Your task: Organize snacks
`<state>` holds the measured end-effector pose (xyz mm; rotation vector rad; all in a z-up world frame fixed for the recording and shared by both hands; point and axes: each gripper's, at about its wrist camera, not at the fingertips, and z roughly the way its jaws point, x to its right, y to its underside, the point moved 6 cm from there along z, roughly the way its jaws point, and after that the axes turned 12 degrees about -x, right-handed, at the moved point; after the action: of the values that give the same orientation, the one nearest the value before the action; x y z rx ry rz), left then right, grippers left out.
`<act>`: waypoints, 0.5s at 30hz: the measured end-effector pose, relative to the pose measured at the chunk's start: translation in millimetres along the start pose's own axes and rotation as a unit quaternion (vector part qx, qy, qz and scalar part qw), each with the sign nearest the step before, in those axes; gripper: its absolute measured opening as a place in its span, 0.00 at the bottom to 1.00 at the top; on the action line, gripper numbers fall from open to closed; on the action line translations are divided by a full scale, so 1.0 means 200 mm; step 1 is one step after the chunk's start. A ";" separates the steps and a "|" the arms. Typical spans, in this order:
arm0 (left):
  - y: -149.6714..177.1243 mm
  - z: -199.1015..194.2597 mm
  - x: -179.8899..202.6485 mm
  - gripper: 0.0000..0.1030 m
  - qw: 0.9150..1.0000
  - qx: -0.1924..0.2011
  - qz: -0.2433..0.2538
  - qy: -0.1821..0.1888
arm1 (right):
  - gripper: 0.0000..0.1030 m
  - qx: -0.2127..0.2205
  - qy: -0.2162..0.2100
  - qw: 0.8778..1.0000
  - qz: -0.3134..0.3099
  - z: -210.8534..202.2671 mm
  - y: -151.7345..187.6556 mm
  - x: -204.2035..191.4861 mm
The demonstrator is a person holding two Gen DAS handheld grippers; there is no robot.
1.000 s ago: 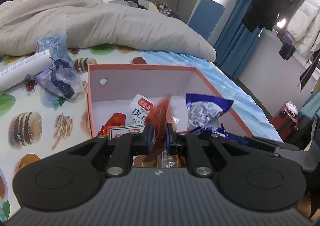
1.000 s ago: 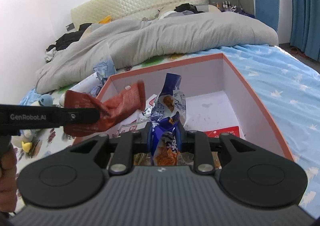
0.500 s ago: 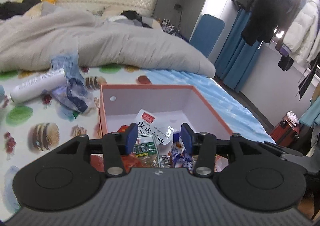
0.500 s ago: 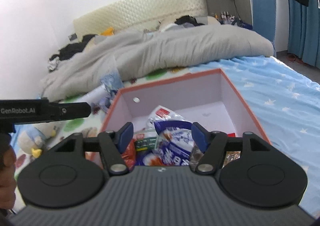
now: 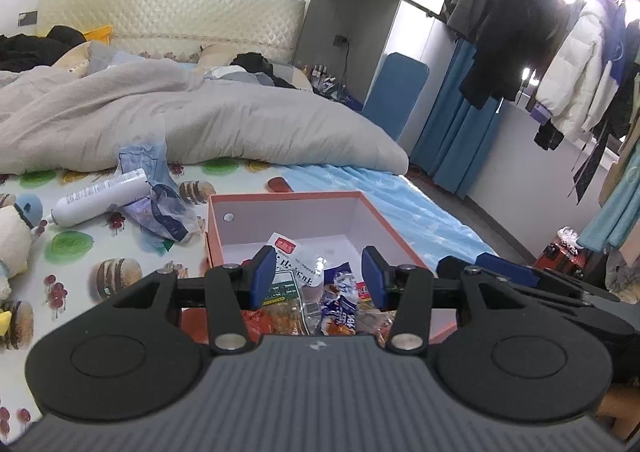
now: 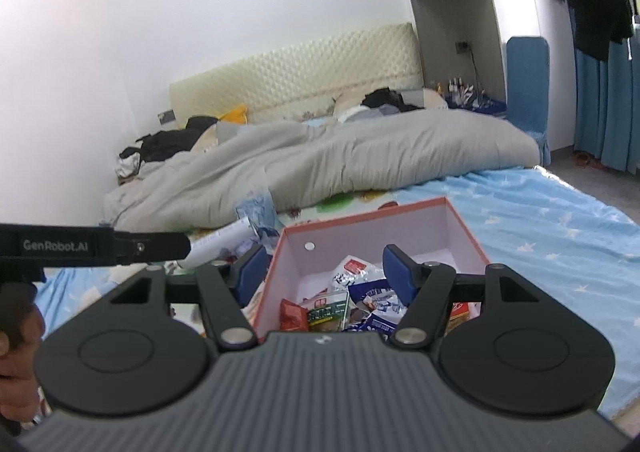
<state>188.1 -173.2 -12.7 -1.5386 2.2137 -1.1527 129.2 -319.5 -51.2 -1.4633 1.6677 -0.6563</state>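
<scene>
An orange cardboard box (image 5: 288, 196) with a white inside stands on the bed, and several snack packets lie in it. Among them are a white packet (image 5: 292, 256), a blue-and-white packet (image 5: 340, 292) and a red packet (image 6: 292, 314). My left gripper (image 5: 319, 272) hovers above the box's near end, open, with nothing between its blue pads. My right gripper (image 6: 324, 270) hangs above the near left corner of the box (image 6: 360, 214), open and empty as well. The near part of the box is hidden behind both gripper bodies.
Left of the box lie a white tube (image 5: 100, 198), a crumpled blue plastic bag (image 5: 160, 204) and a plush toy (image 5: 16, 236). A grey duvet (image 5: 200, 120) is heaped behind. Coats (image 5: 516, 32) hang at the right, beyond the bed's edge.
The left gripper let go of a red packet and the right let go of a blue packet; both packets now lie in the box. Both grippers opened, rose and drew back.
</scene>
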 end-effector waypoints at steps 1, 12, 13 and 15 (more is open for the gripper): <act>0.01 -0.03 0.02 0.52 1.000 0.000 0.003 -0.001 | 0.65 0.004 0.001 1.000 0.000 -0.03 0.00 -0.01; 0.08 -0.25 0.14 0.52 1.000 -0.002 0.021 0.009 | 0.64 0.022 0.024 0.999 0.000 -0.24 0.01 -0.03; 0.08 -0.27 0.15 0.52 1.000 -0.001 0.020 0.009 | 0.64 0.020 0.027 0.999 0.003 -0.25 0.02 -0.03; 0.10 -0.29 0.15 0.52 1.000 -0.004 0.020 0.010 | 0.65 0.023 0.032 0.999 0.004 -0.29 0.04 -0.03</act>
<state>127.7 -168.9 19.6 -1.4856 2.2531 -1.1543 76.8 -318.7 -24.3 -1.4160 1.6951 -0.7404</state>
